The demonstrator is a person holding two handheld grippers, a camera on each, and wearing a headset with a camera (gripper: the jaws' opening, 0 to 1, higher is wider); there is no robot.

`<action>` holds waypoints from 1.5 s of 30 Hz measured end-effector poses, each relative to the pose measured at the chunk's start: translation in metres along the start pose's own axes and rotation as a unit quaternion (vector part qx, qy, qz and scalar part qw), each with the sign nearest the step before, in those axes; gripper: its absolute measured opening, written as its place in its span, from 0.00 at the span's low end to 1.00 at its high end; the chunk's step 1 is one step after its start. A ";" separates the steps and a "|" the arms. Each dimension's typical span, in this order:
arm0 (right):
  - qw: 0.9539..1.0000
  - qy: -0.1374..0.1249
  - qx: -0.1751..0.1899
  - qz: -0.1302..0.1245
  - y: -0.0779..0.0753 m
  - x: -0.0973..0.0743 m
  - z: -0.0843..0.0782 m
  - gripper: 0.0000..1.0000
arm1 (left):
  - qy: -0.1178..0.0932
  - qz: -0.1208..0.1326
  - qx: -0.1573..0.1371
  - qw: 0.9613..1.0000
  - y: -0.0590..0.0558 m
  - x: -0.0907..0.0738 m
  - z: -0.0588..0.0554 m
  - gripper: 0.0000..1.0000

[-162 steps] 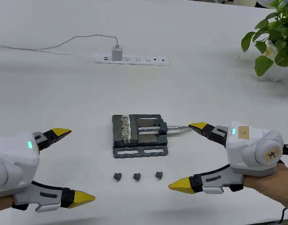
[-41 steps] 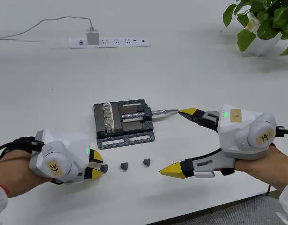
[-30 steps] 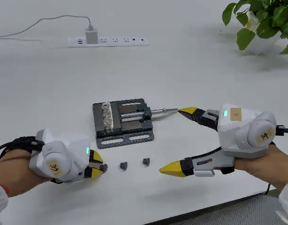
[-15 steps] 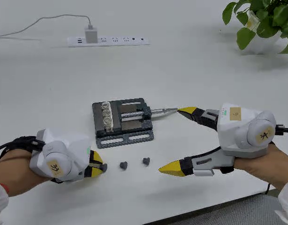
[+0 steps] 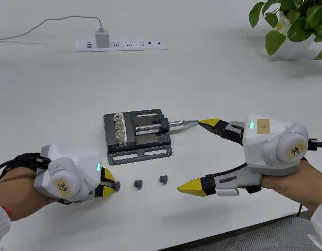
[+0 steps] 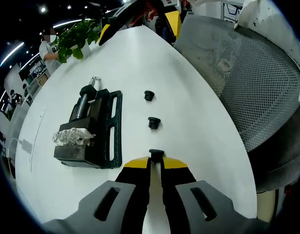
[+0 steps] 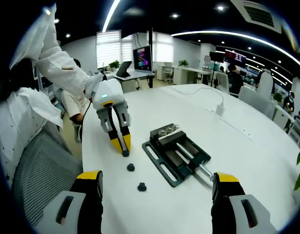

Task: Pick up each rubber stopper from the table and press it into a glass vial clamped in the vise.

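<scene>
At the near edge of the table [image 5: 213, 68], our left gripper [image 6: 155, 163] pinches a stopper [image 6: 156, 154] shallowly; it may squirt free before reaching the vials [image 5: 119, 128]. Our right gripper [image 5: 197, 155] gapes empty.

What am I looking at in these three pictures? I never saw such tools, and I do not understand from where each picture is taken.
No robot here: a person holds a two-jaw gripper in each hand. The wide picture comes from a camera on the person's head; each round picture comes from a camera riding on one gripper. On the table stands a vise clamping glass vials. Near it lie a loose stopper and a second loose stopper. A power strip and a plant sit farther back. The left gripper is shut on a third stopper; the right gripper is open and holds nothing.
</scene>
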State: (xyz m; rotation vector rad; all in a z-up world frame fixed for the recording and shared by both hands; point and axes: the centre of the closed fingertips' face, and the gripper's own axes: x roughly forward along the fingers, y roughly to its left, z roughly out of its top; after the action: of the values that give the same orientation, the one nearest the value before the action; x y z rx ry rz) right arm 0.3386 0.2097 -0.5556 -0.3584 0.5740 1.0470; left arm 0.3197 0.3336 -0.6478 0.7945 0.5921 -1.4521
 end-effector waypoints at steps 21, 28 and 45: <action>0.999 -0.029 -0.038 0.022 0.015 -0.001 0.051 0.87 | -0.095 0.098 -0.115 0.984 0.020 -0.057 0.050 0.04; 0.997 -0.045 -0.043 0.047 0.027 -0.005 0.084 0.74 | -0.138 0.127 -0.134 0.973 0.024 -0.089 0.084 0.04; 0.989 -0.063 -0.025 0.133 0.063 -0.026 0.141 0.39 | -0.177 0.140 -0.138 0.965 0.017 -0.136 0.143 0.04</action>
State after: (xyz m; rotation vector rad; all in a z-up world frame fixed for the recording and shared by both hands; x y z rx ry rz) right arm 0.3117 0.2960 -0.4280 -0.2612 0.4916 1.3320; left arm 0.3133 0.3082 -0.4513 0.3684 0.3789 -1.1809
